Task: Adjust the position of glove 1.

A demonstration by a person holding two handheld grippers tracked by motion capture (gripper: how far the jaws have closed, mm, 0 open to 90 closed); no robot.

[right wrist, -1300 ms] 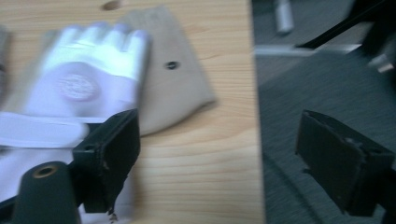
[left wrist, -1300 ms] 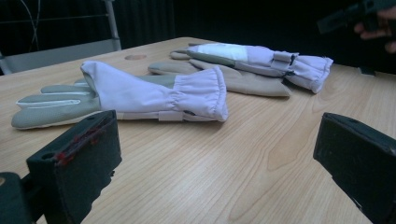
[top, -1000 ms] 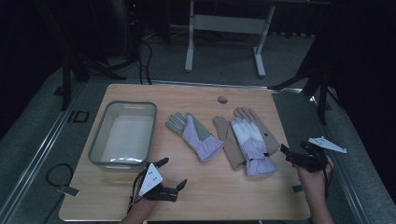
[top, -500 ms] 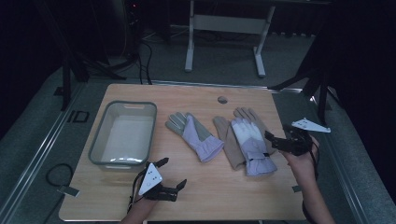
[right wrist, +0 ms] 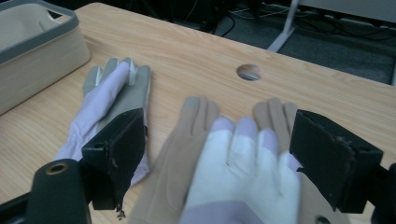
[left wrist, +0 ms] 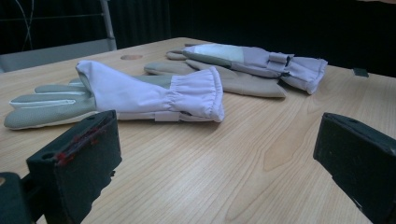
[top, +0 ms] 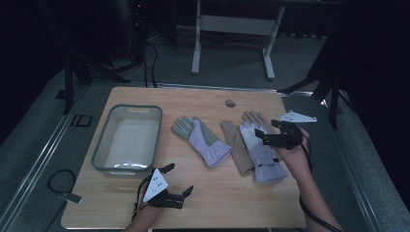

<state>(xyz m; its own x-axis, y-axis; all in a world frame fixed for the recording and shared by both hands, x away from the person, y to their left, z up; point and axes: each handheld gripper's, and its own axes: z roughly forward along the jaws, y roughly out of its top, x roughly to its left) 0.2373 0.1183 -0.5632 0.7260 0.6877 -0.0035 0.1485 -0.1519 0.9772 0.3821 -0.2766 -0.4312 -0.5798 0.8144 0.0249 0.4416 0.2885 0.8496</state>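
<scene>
Table (top: 203,203): 3 gloves (top: 200,140), 1 bin (top: 126,139), 2 tongs (top: 275,135).

1. The high view is dim: the worktop (top: 212,203) is lit from above, and the room around it falls into near black.
2. In the right gripper view, the white glove (right wrist: 243,172) between the fingers (right wrist: 116,154) is smeared by motion blur.
3. The left gripper view is sharp beyond its fingers (left wrist: 79,163), which are soft with closeness.
4. Shadows are soft; no glare.
</scene>
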